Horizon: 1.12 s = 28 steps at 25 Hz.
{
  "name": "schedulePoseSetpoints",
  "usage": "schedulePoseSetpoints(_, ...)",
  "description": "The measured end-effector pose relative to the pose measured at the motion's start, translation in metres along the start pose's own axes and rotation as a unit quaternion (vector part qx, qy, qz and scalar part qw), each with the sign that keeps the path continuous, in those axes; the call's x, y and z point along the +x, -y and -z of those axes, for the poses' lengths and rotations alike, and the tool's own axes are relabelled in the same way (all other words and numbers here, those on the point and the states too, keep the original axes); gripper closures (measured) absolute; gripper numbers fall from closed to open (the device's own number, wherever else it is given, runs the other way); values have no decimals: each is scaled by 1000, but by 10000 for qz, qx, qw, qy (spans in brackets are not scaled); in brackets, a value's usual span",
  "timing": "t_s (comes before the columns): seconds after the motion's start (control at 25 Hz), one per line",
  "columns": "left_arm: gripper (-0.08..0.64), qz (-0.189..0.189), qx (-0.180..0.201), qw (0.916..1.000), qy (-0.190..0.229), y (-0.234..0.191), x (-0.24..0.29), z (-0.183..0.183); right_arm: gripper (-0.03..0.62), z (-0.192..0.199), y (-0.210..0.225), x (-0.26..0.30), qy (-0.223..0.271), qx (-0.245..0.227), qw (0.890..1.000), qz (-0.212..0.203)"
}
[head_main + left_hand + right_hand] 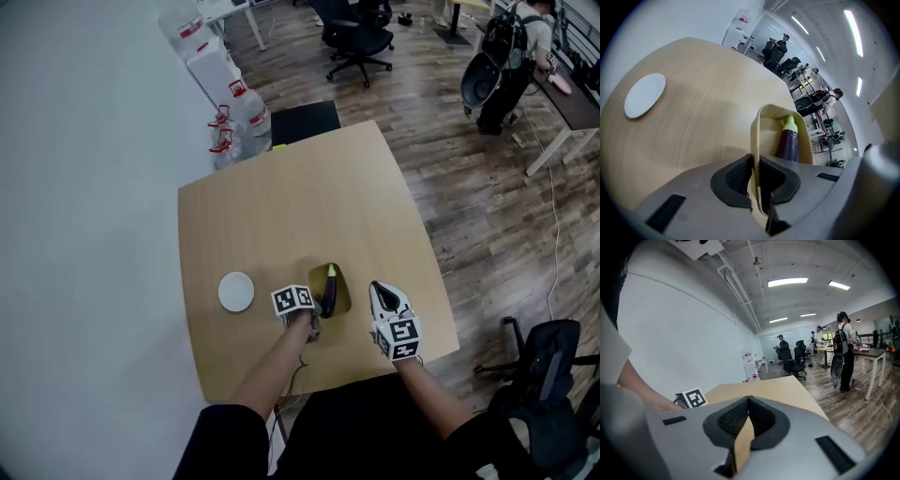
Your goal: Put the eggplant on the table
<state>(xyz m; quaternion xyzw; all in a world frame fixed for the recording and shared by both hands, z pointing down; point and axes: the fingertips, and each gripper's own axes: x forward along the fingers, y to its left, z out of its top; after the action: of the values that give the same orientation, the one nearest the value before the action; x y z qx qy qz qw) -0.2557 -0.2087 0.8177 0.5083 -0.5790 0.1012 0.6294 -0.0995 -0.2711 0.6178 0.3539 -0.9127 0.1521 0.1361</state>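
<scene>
A dark purple eggplant (330,289) with a pale green stem end lies in a shallow beige bowl (343,302) near the front of the wooden table (300,197). In the left gripper view the eggplant (790,143) rests against the bowl's far side. My left gripper (317,309) is shut on the bowl's near rim (756,129), with the thin wall pinched between its pads (736,176). Just right of the bowl, my right gripper (378,291) is shut with nothing in it and does not touch the bowl. Its jaws (749,401) meet at the tips.
A white plate (236,292) lies on the table, left of the bowl. Water bottles (246,108) and a black seat (305,120) stand beyond the far edge. Office chairs (361,42), a person with a backpack (506,56) and another chair (548,361) are around.
</scene>
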Motion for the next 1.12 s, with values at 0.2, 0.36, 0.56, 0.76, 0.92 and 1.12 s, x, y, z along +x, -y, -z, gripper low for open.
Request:
schedulePoseSetpoints(0.2, 531, -57, 117, 9999, 8, 22, 32, -43, 532, -3, 22, 34, -51, -28, 10000, -21)
schedulePoseSetpoints(0.36, 531, -172, 278, 9995, -46, 30, 51, -77, 532, -1, 33, 57, -184, -41, 9998, -75)
schedulePoseSetpoints(0.56, 531, -238, 449, 9987, -59, 41, 78, -108, 532, 3, 49, 68, -225, -64, 9996, -147)
schedulePoseSetpoints(0.76, 531, -320, 556, 9979, -74, 47, 99, -139, 532, 5, 62, 74, -230, 40, 9995, -224)
schedulePoseSetpoints(0.92, 531, -472, 350, 9981, -172, 40, 116, -142, 532, 17, 70, 74, -350, 93, 9991, -209)
schedulePoseSetpoints(1.12, 530, -411, 62, 9988, -257, 36, 129, -135, 532, 32, 74, 69, -460, 314, 9980, -302)
